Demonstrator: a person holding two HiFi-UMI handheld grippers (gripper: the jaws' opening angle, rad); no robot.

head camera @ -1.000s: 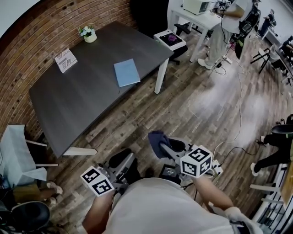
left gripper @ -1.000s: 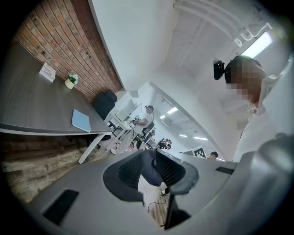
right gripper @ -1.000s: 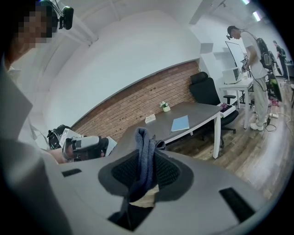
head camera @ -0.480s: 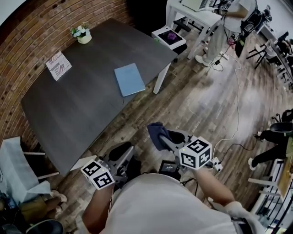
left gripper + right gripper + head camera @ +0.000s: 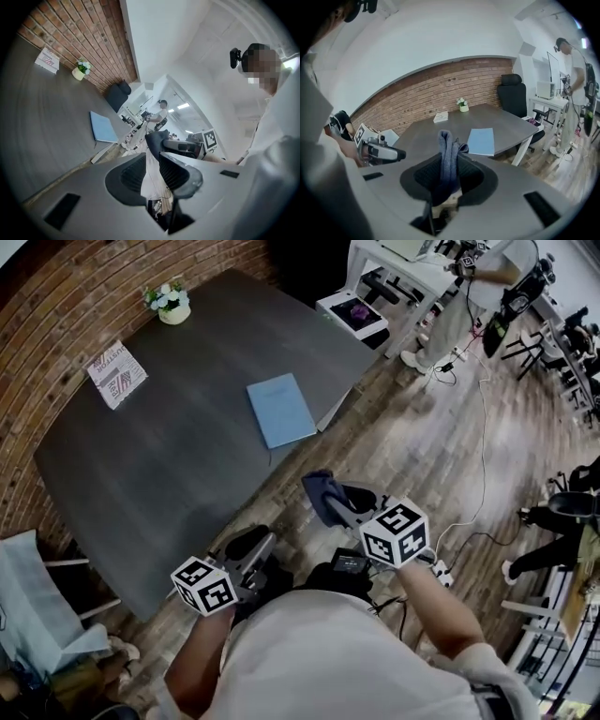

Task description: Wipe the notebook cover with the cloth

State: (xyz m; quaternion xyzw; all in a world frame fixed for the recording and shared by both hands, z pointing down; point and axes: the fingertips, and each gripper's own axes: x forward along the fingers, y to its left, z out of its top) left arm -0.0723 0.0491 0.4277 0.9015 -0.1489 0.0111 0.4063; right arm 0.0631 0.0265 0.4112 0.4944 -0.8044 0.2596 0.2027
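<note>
The blue notebook (image 5: 281,410) lies flat and closed on the dark grey table (image 5: 169,465), close to the table's near edge and well apart from both grippers. The right gripper (image 5: 336,507) is held over the wooden floor (image 5: 441,456), off that edge, with its jaws clamped on a dark blue-grey cloth (image 5: 319,493). In the right gripper view the cloth (image 5: 446,145) stands up in a folded bunch between the two pads, and the notebook (image 5: 482,140) shows beyond it on the tabletop. The left gripper (image 5: 248,543) is lower and to the left, near the table's edge. In the left gripper view its jaws stand a narrow gap apart, with floor showing through the gap and, as far as the warped view lets me judge, nothing between them. At the far side of the table, by the brick wall (image 5: 56,324), sit a small flower pot (image 5: 169,304) and a printed card (image 5: 117,373). A person (image 5: 574,103) stands in the background beside a white desk.
</note>
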